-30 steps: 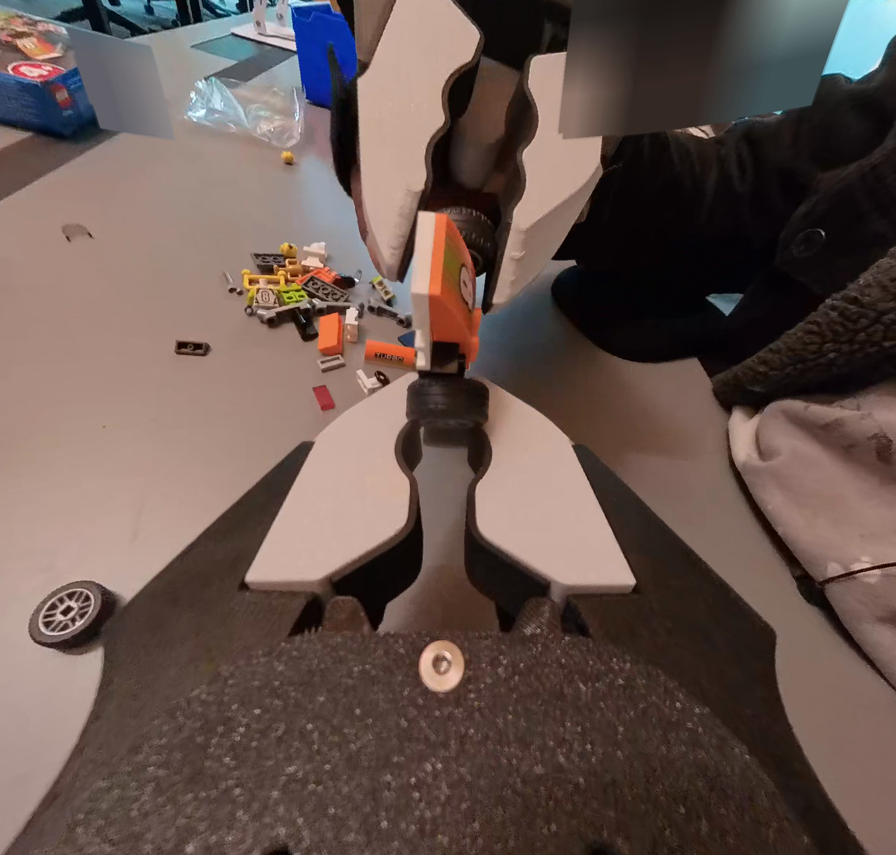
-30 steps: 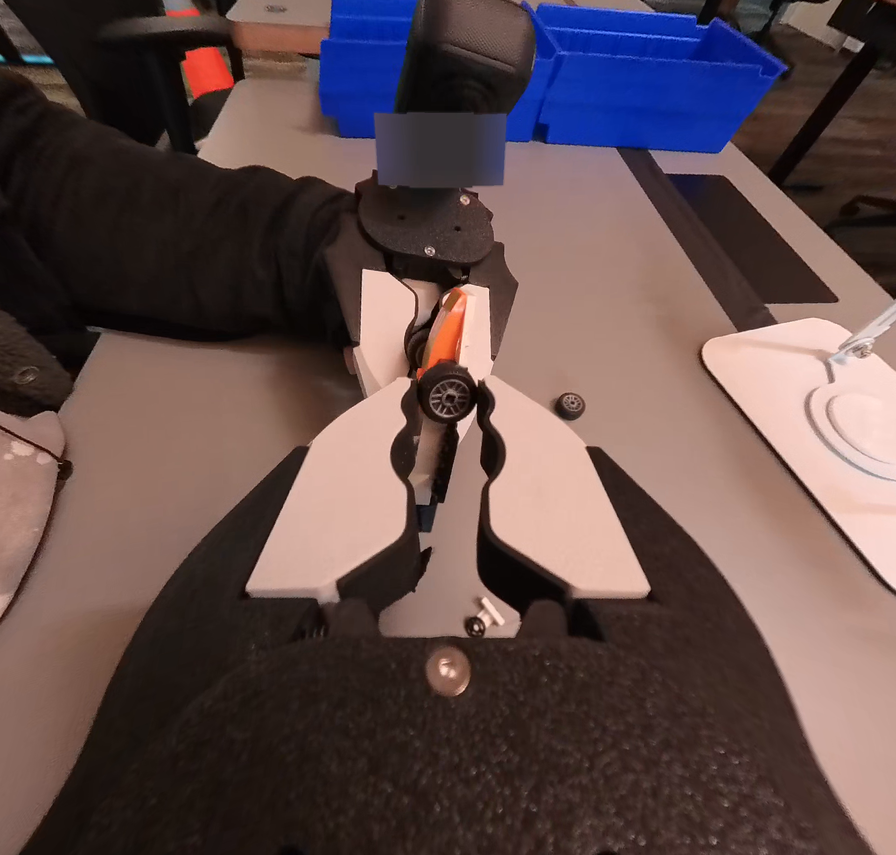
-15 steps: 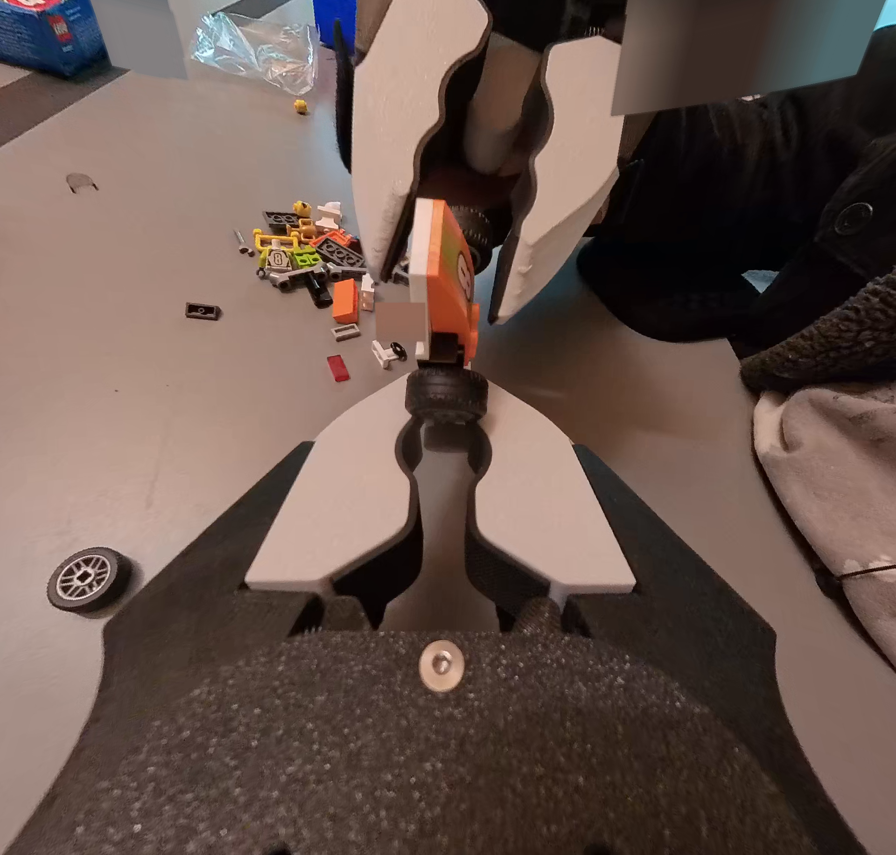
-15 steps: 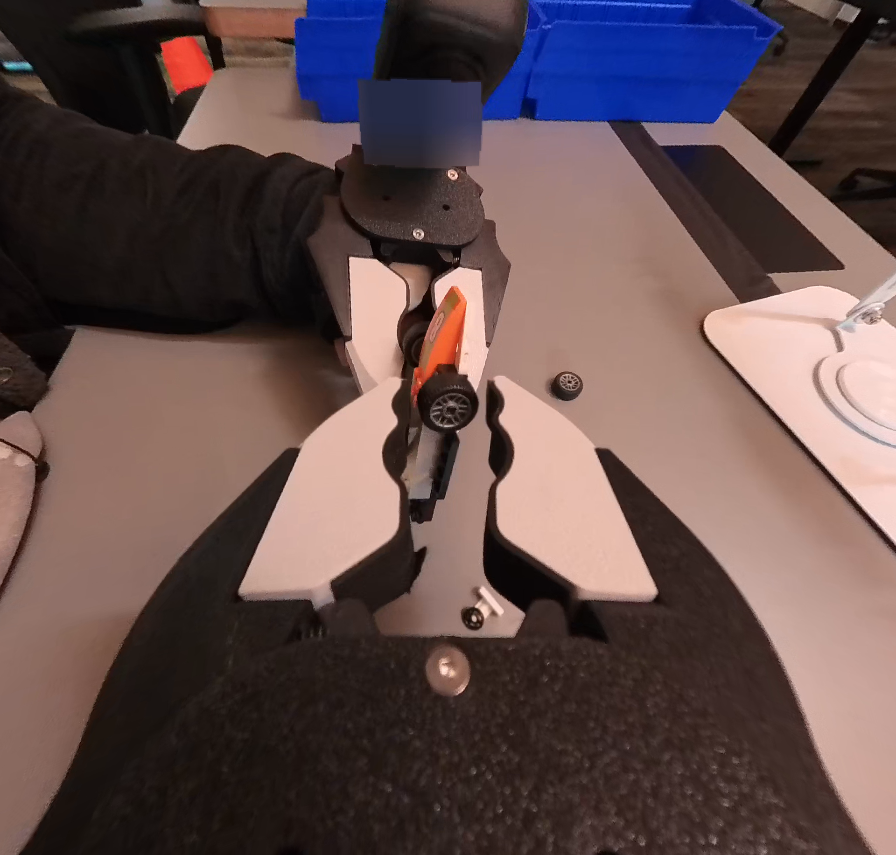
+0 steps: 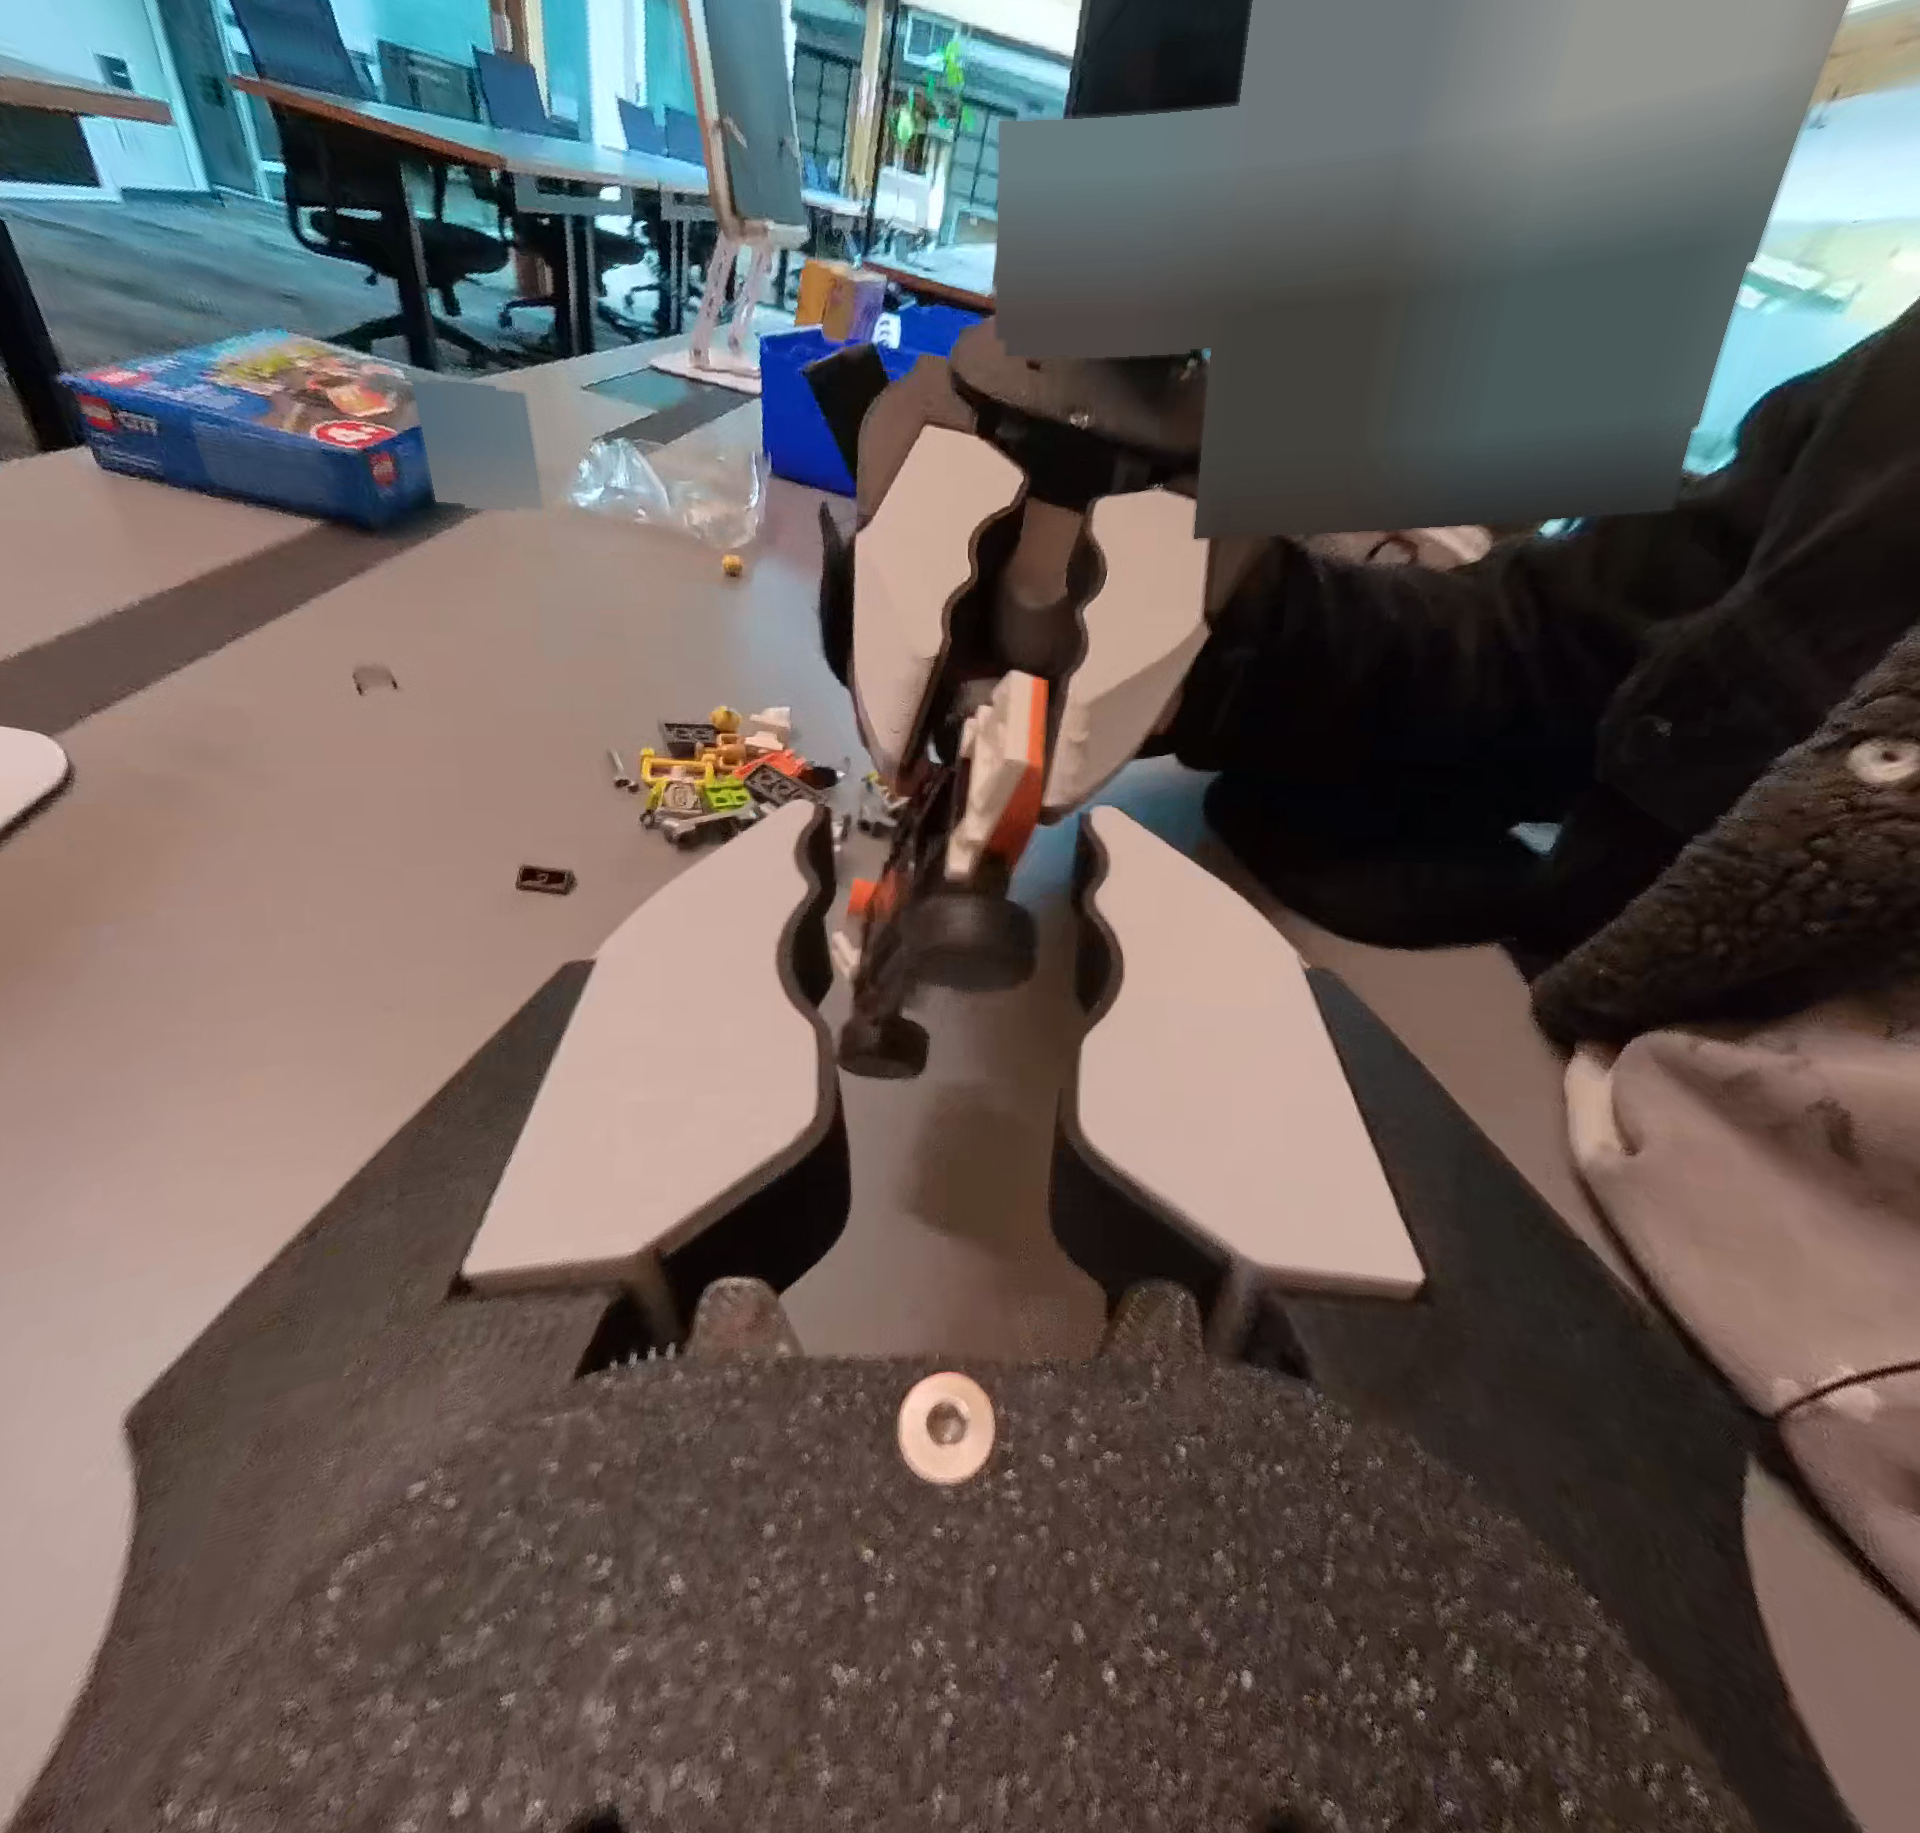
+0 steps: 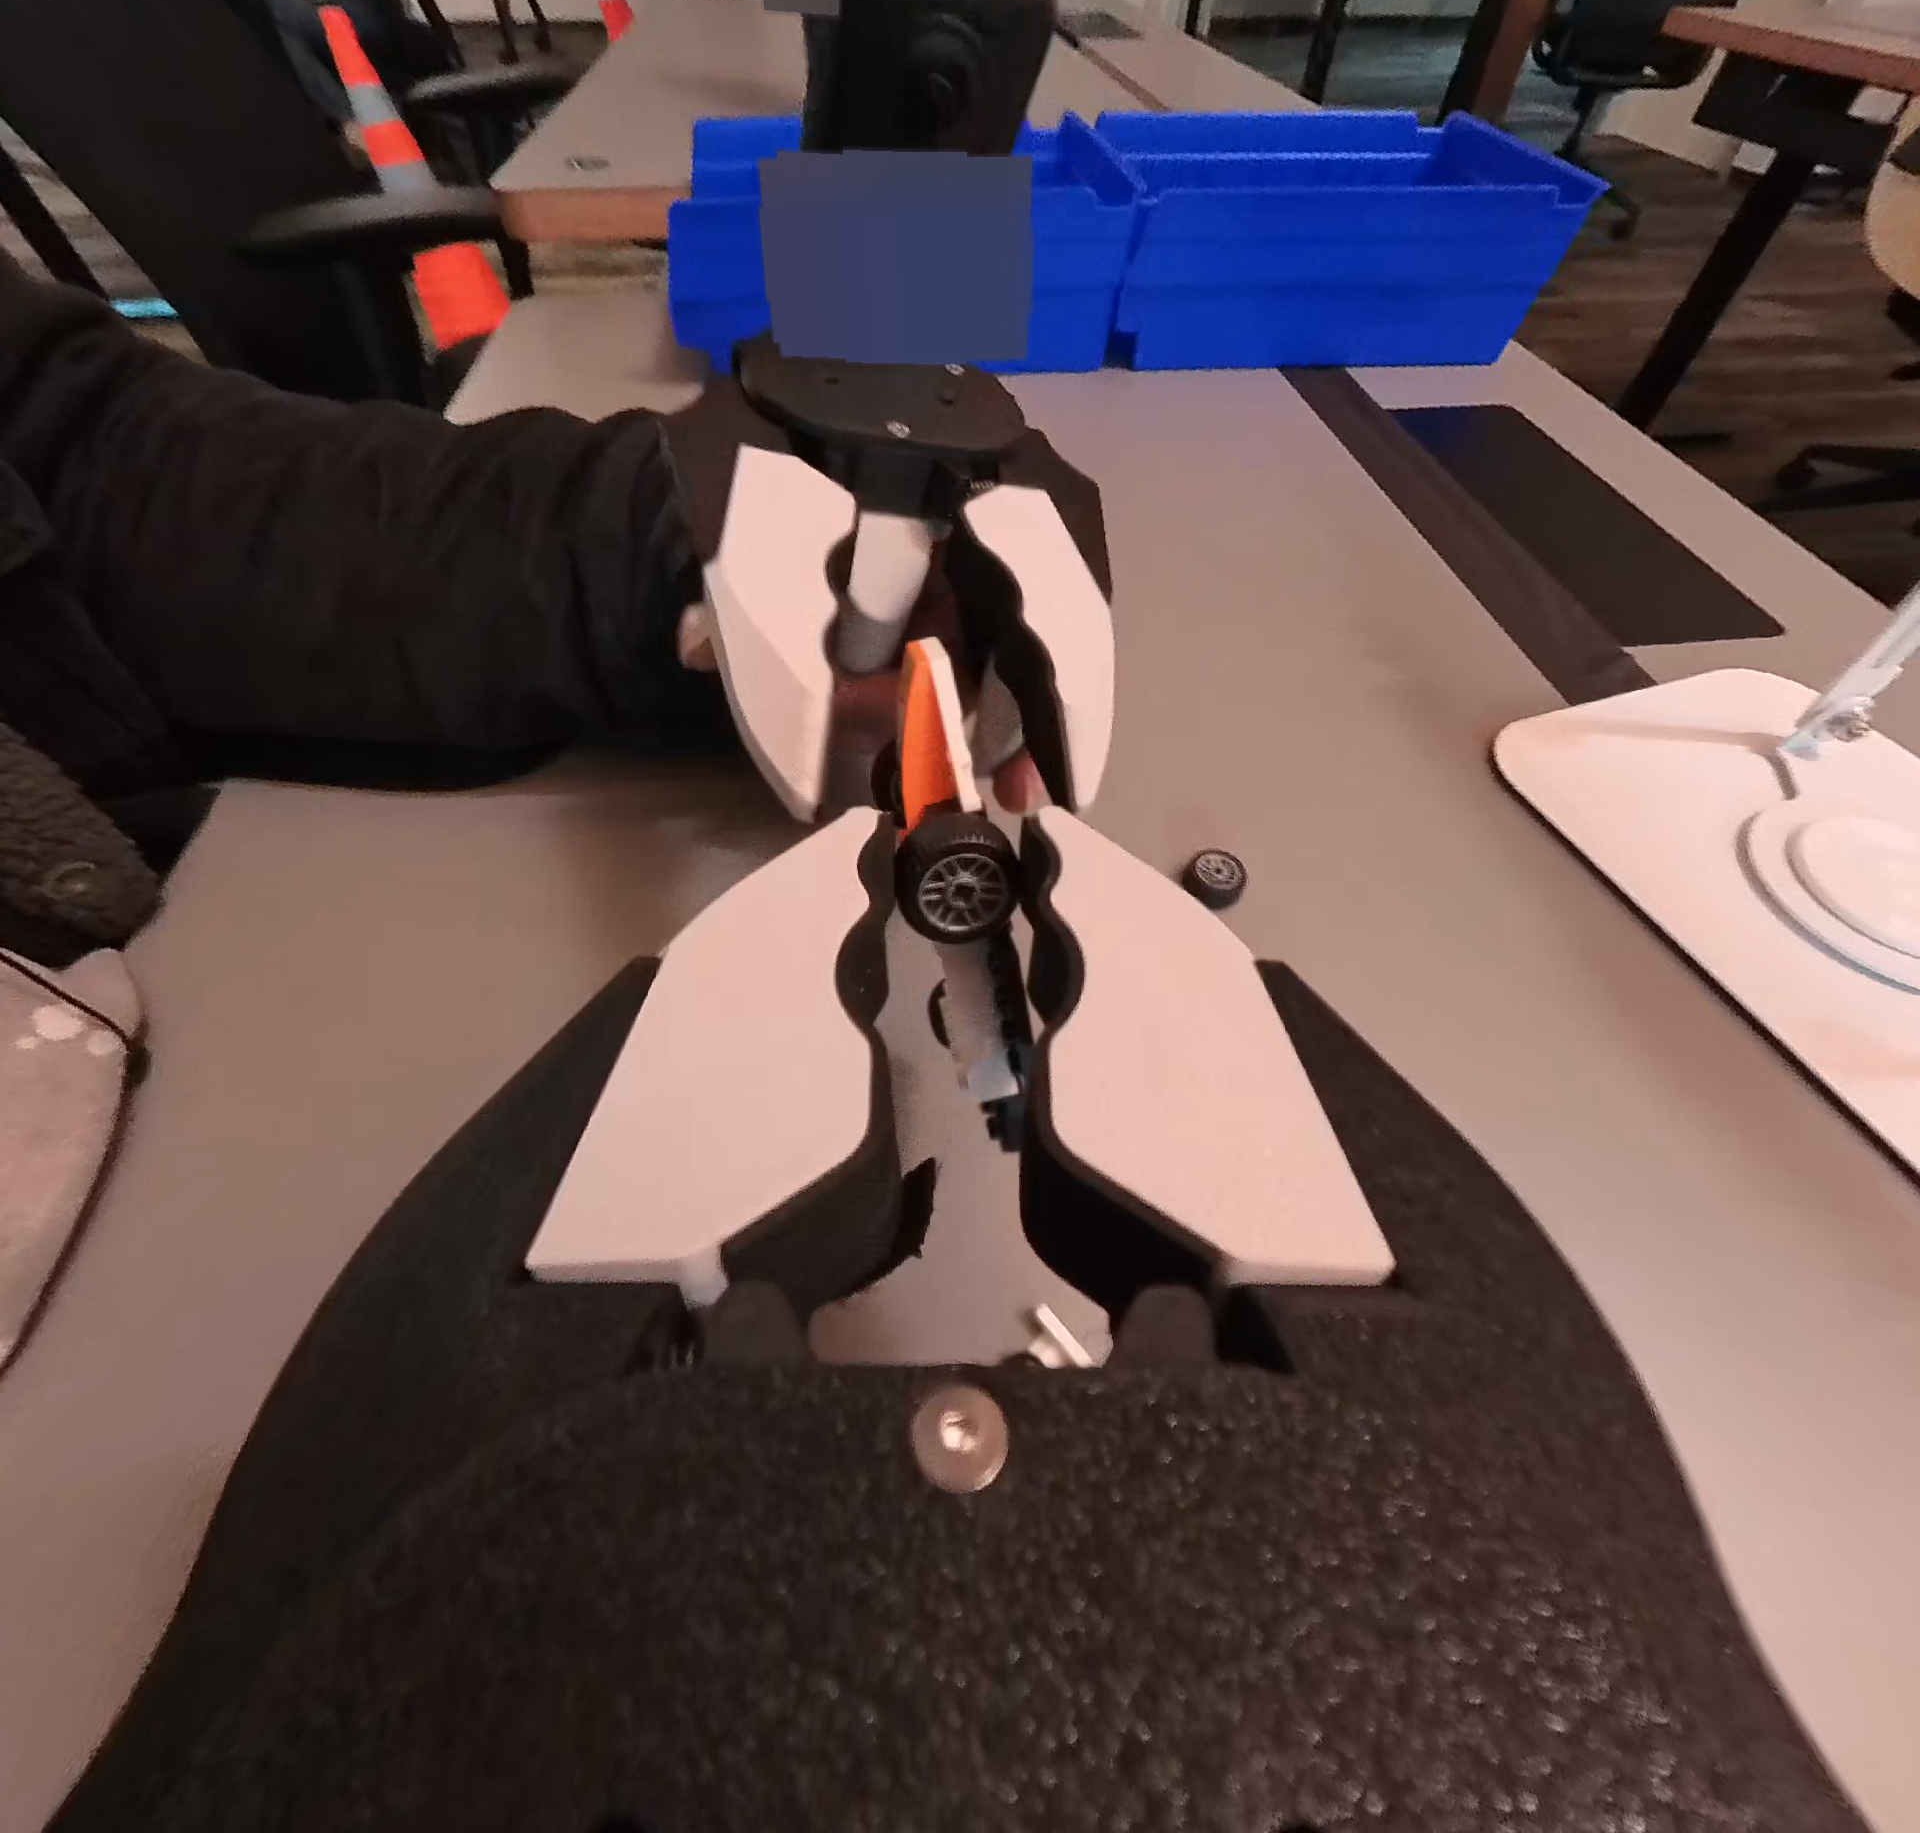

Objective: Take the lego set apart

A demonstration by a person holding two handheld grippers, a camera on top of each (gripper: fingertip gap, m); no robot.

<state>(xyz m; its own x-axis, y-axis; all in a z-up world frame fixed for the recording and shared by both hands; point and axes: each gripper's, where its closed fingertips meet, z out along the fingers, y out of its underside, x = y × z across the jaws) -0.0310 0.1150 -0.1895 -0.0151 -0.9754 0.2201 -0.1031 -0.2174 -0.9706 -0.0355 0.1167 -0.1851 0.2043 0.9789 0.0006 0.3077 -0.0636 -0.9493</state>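
Observation:
The lego car (image 5: 1003, 775), orange and white with black wheels, is held up above the grey table (image 5: 312, 952). My left gripper (image 5: 954, 827) is open, and the car's wheel (image 5: 966, 942) hangs between its fingers without touching either pad. My right gripper (image 6: 951, 827) is shut on the lego car, with a spoked wheel (image 6: 956, 890) and the dark chassis between its pads. It also shows in the left wrist view (image 5: 971, 786), gripping the car from the far side. The open left gripper shows in the right wrist view (image 6: 935, 801) around the car's orange tip (image 6: 925, 744).
A pile of loose lego pieces (image 5: 717, 775) and a small black piece (image 5: 545, 879) lie on the table to the left. A blue lego box (image 5: 260, 422) and a plastic bag (image 5: 665, 484) lie farther back. A loose wheel (image 6: 1214, 874), blue bins (image 6: 1299, 235) and a white lamp base (image 6: 1714, 848) show in the right wrist view. Both grippers' tips are close together, under 4 cm apart. The small black piece (image 5: 545, 879) is about 15 cm from both grippers' fingertips.
My left gripper has opened and let go of the car's wheel. My right gripper, which had loosened half a second ago, has closed on the car again and now carries it alone.

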